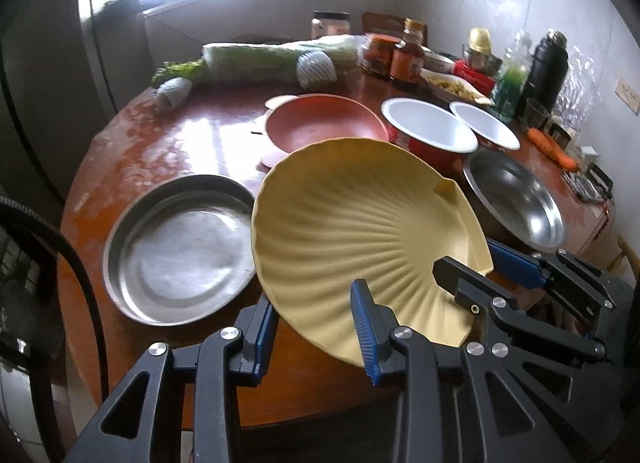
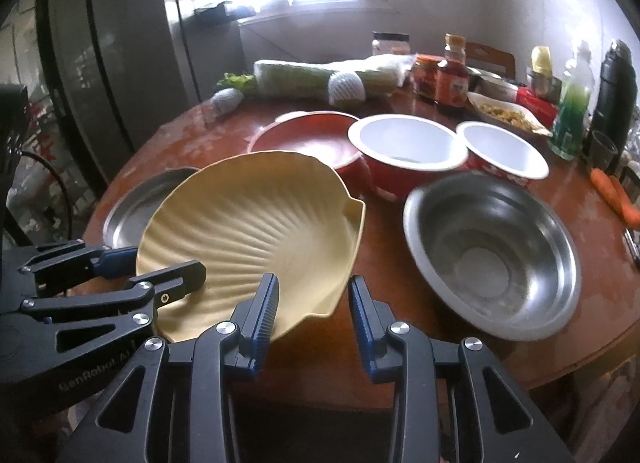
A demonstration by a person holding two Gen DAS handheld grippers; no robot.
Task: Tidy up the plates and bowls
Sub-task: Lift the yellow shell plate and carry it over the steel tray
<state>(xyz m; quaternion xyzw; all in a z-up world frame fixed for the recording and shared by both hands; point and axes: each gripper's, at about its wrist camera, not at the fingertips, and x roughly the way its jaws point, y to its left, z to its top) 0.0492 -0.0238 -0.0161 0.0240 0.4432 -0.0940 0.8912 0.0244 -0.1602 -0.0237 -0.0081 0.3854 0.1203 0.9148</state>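
A yellow shell-shaped plate (image 1: 360, 219) is held tilted above the round wooden table (image 1: 192, 131), between a flat steel plate (image 1: 180, 251) and a steel bowl (image 1: 516, 199). My left gripper (image 1: 316, 323) has its jaws around the plate's near rim; in the right wrist view (image 2: 164, 275) it looks shut on that rim. My right gripper (image 2: 314, 311) is open, with the plate's (image 2: 256, 231) near edge between its fingers (image 2: 266, 315). Behind stand a red-brown bowl (image 2: 308, 139) and two red enamel bowls with white insides (image 2: 408, 151) (image 2: 504, 151).
At the back of the table lie a wrapped cabbage (image 1: 276, 59), jars (image 1: 408, 59), bottles, a black flask (image 1: 548, 63), a food tray and carrots (image 1: 552, 147). A fridge (image 2: 120, 55) stands to the left. The table's near edge is close to both grippers.
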